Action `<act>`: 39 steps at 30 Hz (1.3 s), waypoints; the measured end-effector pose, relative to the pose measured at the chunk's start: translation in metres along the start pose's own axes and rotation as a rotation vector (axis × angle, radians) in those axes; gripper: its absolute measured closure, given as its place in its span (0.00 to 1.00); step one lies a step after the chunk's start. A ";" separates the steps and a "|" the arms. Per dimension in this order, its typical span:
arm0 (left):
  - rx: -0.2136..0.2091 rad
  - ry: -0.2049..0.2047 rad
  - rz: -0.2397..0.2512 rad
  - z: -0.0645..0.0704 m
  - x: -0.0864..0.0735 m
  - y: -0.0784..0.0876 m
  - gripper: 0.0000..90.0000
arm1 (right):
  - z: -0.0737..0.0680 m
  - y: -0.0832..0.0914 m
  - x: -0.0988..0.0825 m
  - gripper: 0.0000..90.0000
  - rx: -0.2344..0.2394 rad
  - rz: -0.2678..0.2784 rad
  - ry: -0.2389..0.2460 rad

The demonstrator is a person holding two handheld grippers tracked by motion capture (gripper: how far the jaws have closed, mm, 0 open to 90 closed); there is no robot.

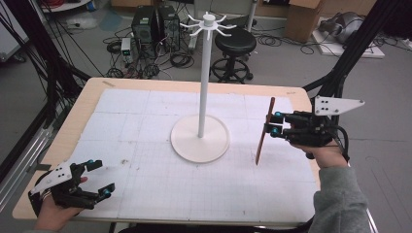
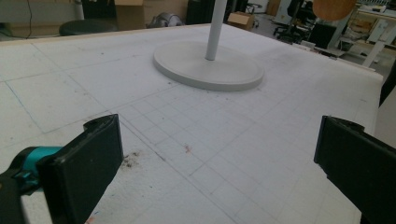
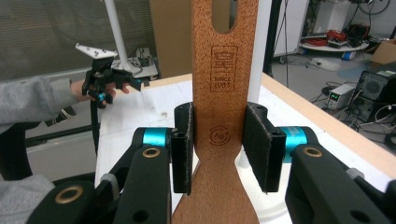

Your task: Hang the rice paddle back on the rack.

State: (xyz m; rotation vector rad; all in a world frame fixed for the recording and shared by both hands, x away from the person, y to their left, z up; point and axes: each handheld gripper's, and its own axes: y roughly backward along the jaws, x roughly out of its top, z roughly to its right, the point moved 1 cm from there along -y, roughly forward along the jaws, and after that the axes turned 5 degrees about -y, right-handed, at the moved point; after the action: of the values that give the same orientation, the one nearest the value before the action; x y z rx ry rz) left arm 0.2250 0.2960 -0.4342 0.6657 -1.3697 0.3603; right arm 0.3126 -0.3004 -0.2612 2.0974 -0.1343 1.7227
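A flat wooden utensil (image 3: 224, 84) with a slot near its top and a stamped mark stands upright, its handle clamped between the pads of my right gripper (image 3: 218, 147). In the high view the wooden utensil (image 1: 265, 131) shows edge-on as a thin brown strip at the table's right. My right gripper (image 1: 273, 124) is shut on its upper part, and its lower end points down at the mat. A white hook stand (image 1: 204, 82) rises from a round base (image 1: 199, 145) at mid-table. My left gripper (image 1: 99, 178) rests open and holds nothing at the near left corner.
A white gridded mat (image 1: 145, 121) covers the wooden table (image 1: 82, 97). In the left gripper view the stand's base (image 2: 208, 70) lies ahead between the wide jaws. Behind the table are a black stool (image 1: 235, 46), computer cases (image 1: 155, 26) and floor cables. Black frame legs (image 1: 350, 53) stand at the right.
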 end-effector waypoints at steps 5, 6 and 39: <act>0.001 -0.015 -0.006 0.001 0.000 0.000 0.02 | 0.002 -0.007 0.015 0.72 0.011 0.004 0.007; 0.003 -0.011 -0.004 0.001 0.000 0.000 0.02 | 0.002 -0.009 0.018 0.72 0.010 0.005 0.012; 0.011 0.018 0.016 -0.003 -0.002 0.003 0.02 | 0.009 -0.047 0.102 0.72 -0.048 -0.007 0.062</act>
State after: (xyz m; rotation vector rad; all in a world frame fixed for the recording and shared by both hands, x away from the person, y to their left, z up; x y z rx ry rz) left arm 0.2254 0.3006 -0.4356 0.6594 -1.3576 0.3866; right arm 0.3595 -0.2424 -0.1775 2.0055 -0.1484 1.7617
